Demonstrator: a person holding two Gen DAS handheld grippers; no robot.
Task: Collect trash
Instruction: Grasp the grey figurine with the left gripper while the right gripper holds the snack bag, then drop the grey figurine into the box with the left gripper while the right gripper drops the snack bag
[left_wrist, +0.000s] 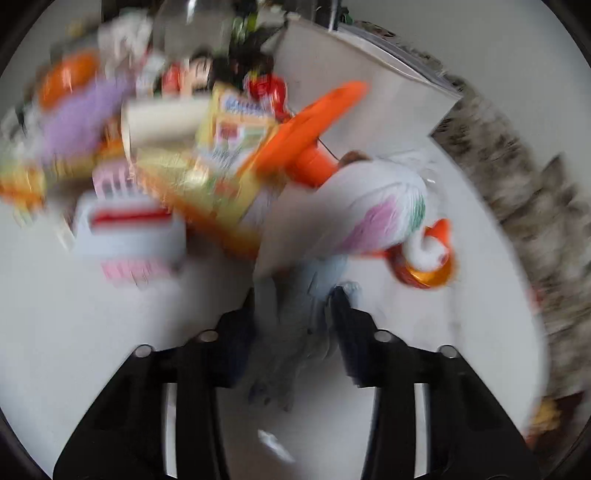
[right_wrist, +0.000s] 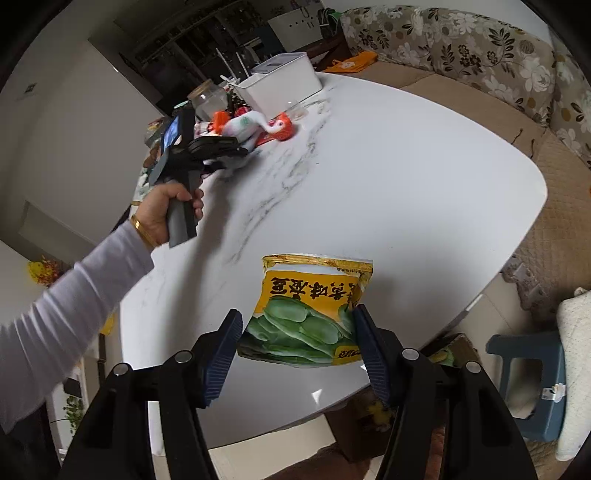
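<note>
In the blurred left wrist view my left gripper (left_wrist: 293, 295) is shut on a crumpled grey-white wrapper (left_wrist: 295, 332) over the white table. In the right wrist view that gripper (right_wrist: 236, 149) is held out over the far left of the table. My right gripper (right_wrist: 297, 319) is open, its blue pads either side of a yellow snack bag (right_wrist: 310, 310) with green beans printed on it, lying flat near the table's front edge.
A white marble table (right_wrist: 406, 177) carries a white box (right_wrist: 280, 83), a glass jar (right_wrist: 207, 98) and a white and orange toy (right_wrist: 258, 123) at the back. Colourful packets and an orange cone (left_wrist: 310, 125) crowd the left wrist view. A floral sofa (right_wrist: 480, 48) lies behind, a blue stool (right_wrist: 528, 384) at right.
</note>
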